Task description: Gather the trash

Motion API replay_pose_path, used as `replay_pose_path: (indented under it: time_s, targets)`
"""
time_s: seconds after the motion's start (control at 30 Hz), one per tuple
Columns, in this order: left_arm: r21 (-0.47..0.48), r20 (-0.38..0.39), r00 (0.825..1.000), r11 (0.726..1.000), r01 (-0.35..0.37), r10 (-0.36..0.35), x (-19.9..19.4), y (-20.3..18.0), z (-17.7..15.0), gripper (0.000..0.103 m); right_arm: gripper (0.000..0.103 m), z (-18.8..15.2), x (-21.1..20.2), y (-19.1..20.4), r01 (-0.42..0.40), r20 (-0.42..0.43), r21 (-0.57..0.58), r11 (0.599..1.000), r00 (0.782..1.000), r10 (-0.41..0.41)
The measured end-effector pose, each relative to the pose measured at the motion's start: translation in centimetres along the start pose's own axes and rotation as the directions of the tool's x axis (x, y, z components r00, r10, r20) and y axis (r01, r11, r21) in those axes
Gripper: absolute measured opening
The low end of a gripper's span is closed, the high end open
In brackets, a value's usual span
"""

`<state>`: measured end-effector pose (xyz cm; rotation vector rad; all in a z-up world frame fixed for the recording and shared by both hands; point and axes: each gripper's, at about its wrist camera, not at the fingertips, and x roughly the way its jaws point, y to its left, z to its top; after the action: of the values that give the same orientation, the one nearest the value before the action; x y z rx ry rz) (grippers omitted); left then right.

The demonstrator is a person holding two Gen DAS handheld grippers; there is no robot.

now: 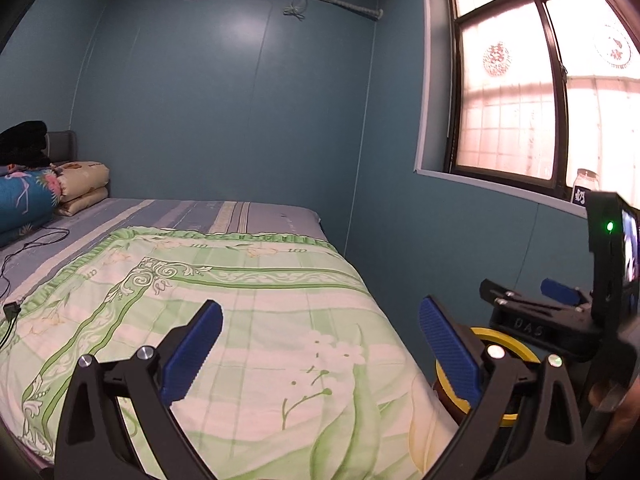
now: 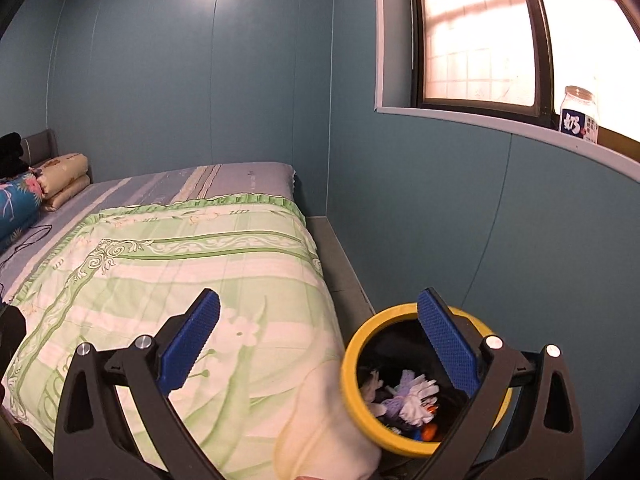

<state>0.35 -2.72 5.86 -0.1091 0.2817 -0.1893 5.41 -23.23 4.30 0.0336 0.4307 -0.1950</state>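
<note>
left wrist view: the left gripper (image 1: 320, 344) hung spread wide and empty above the green floral quilt (image 1: 224, 320), touching nothing. no loose trash showed on the bed, so the collecting looked nearly done or between pickups; the next move would call for scanning for leftover scraps. the yellow-rimmed trash bin (image 1: 516, 344) sat at about 4 o'clock, beside the bed's corner and mostly hidden behind the gripper's own finger. the right gripper (image 1: 532, 300) showed at 3 o'clock, above the bin, jaws apart.

right wrist view: the right gripper (image 2: 320, 340) was also spread wide, holding nothing, its right-hand finger crossing the bin's rim. the trash bin (image 2: 360, 344) stood at 5 o'clock on the floor, touching the quilt's hanging edge. crumpled white and purple scraps (image 2: 408, 396) lay inside. a glass jar (image 2: 578, 114) stood on the windowsill (image 2: 460, 118) at 2 o'clock, possibly a candidate next.
</note>
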Motion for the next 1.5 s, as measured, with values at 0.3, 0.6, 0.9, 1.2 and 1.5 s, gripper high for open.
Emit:
replay_pose_path:
  time_s: [0.3, 0.6, 0.9, 1.2, 1.5]
  targets:
    - [-0.019, 0.024, 0.999, 0.999, -0.048, 0.048, -1.4, 1.6, -1.9, 0.095, 0.095, -3.2, -0.1, 1.5, 0.028, 0.016, -0.005, 1.0, 0.999, -0.028]
    - [-0.045, -0.005, 0.999, 0.998, -0.053, 0.053, -0.5, 2.7, -3.1, 0.095, 0.095, -4.9, 0.5, 2.1, 0.034, 0.046, -0.034, 0.999, 0.998, -0.033]
    - [-0.055, -0.015, 0.999, 0.997, -0.048, 0.048, 0.2, 3.1, -3.2, 0.095, 0.095, -5.3, 1.2, 2.2, 0.004, 0.022, -0.042, 0.999, 1.0, -0.003]
    - [-0.059, -0.012, 0.999, 0.997, -0.043, 0.042, 0.0, 3.2, -3.3, 0.095, 0.095, -5.4, 1.0, 2.4, -0.007, 0.038, -0.051, 0.999, 0.999, 0.009]
    - [-0.061, -0.014, 0.999, 0.998, -0.035, 0.034, 0.0, 3.1, -3.3, 0.095, 0.095, -5.6, 1.2, 2.6, -0.011, 0.027, -0.059, 0.998, 1.0, 0.013]
